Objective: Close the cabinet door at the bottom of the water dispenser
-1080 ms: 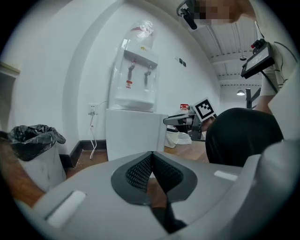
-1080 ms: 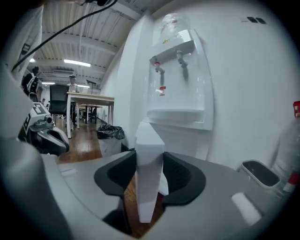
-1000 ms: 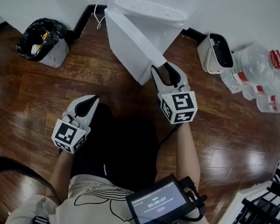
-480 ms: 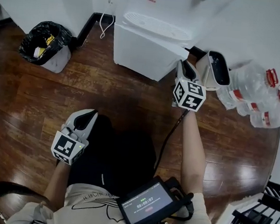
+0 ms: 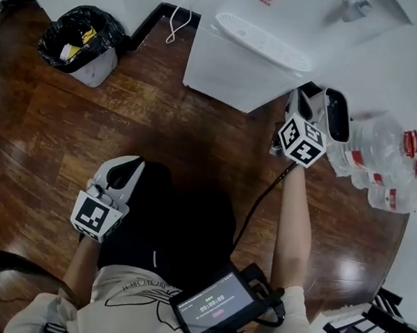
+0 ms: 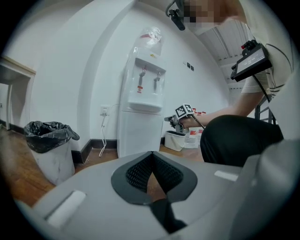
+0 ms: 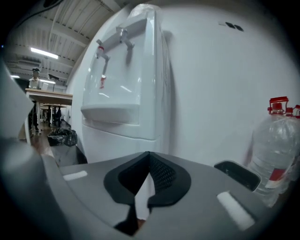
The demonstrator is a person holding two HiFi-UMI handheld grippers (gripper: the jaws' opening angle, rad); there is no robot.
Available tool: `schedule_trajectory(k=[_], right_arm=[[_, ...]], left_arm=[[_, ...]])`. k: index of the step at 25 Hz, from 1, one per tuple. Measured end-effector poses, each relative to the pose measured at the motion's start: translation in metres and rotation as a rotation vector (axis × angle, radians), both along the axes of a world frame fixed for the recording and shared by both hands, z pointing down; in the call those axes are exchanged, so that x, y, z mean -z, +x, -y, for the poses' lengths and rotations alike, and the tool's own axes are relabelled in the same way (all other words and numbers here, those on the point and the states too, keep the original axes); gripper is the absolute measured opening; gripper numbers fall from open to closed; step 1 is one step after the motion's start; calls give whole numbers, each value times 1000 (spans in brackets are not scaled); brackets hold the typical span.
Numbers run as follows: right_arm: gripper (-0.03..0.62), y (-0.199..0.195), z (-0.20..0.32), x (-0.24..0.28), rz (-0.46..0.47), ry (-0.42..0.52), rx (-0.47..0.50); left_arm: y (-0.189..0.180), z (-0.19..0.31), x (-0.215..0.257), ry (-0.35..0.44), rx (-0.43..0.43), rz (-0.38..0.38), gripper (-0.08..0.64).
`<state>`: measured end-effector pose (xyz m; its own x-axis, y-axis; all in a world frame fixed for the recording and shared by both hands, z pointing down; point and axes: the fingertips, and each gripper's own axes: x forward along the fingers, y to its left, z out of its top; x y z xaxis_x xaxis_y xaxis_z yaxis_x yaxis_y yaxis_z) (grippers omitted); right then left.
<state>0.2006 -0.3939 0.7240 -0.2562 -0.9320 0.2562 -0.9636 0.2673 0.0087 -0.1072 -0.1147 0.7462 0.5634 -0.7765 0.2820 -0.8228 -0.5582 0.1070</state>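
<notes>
Cabinet door (image 5: 227, 73) flush shut: smooth white flat panel, btm of dispenser.
Jaws: right gripper (image 5: 296, 99) near door's right corner, ribbed black pads together, empty; left gripper (image 5: 129, 164) over lap, same. Glossy wood floor (image 5: 67, 128).

A small white bin (image 5: 337, 117) stands just right of the right gripper (image 5: 296, 99), with clear, red-capped water bottles (image 5: 386, 167) lying beyond it. Ahead and left of the left gripper (image 5: 127, 168), well apart, a black-bagged trash can (image 5: 80, 42) stands on the wooden floor (image 5: 44, 133).
</notes>
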Motion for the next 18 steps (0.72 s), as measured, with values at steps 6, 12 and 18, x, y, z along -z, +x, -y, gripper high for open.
schedule_trajectory(k=[6,12,18], right_arm=[[2,-56,-151,77,92,-39,338],[2,-86,-324,166,14,-246,303],[2,-115,-380,399,292,-282,238]], left_arm=[[20,-6,86,-64,-29,-82,20],[47,-45,234,-71,-61,-144,20],[66,-75,472,82,-205,-218,20]])
